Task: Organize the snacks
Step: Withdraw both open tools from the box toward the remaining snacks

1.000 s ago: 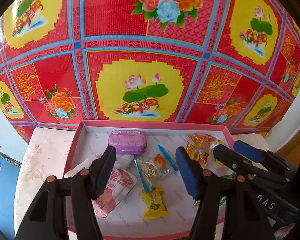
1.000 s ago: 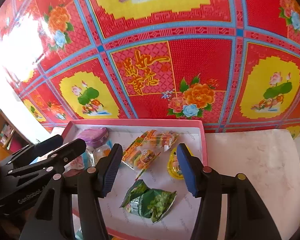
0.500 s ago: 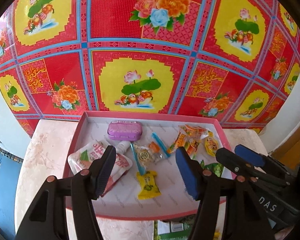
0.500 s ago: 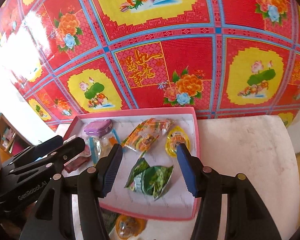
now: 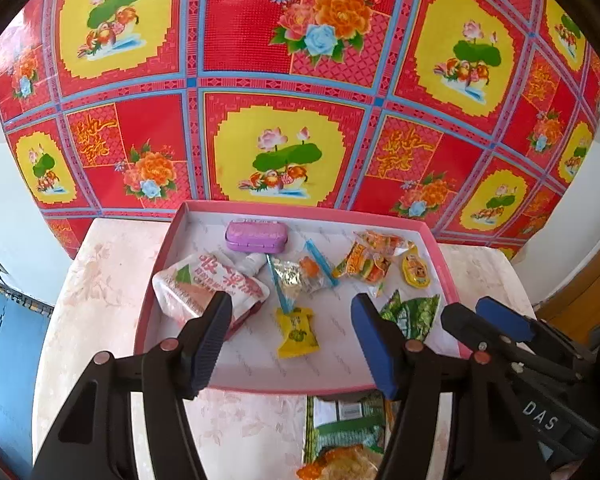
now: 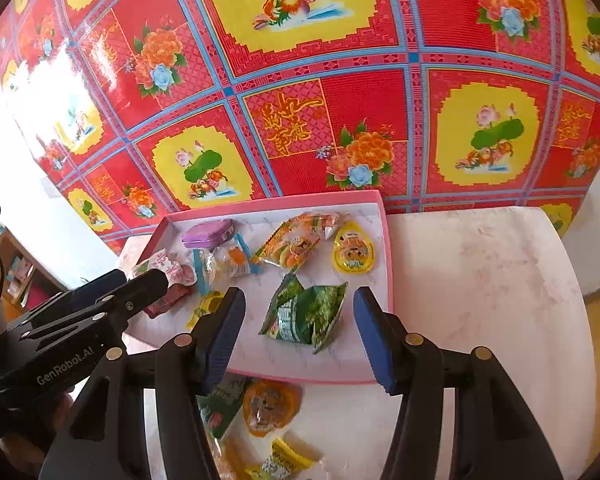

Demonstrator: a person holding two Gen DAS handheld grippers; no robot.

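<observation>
A pink-rimmed tray (image 5: 156, 304) (image 6: 389, 264) on the table holds snacks: a purple tin (image 5: 256, 235) (image 6: 206, 234), a white-pink pouch (image 5: 208, 284), a yellow candy (image 5: 297, 332), a clear candy bag (image 5: 300, 276), an orange packet (image 5: 366, 260) (image 6: 296, 244), a yellow jelly cup (image 5: 416, 270) (image 6: 354, 254) and a green packet (image 5: 412, 314) (image 6: 308, 312). My left gripper (image 5: 292, 344) is open and empty above the tray's near part. My right gripper (image 6: 300, 332) is open and empty above the green packet.
More snacks lie on the table in front of the tray: a green packet (image 6: 224, 404) (image 5: 344, 420), an orange jelly cup (image 6: 270, 406) and a yellow candy (image 6: 284, 460). The marbled table (image 6: 480, 280) stands against a red flowered wall cloth (image 5: 284, 80).
Both grippers have drawn back and up from the tray. The tray's near edge and the snacks on the table in front of it have come into view.
</observation>
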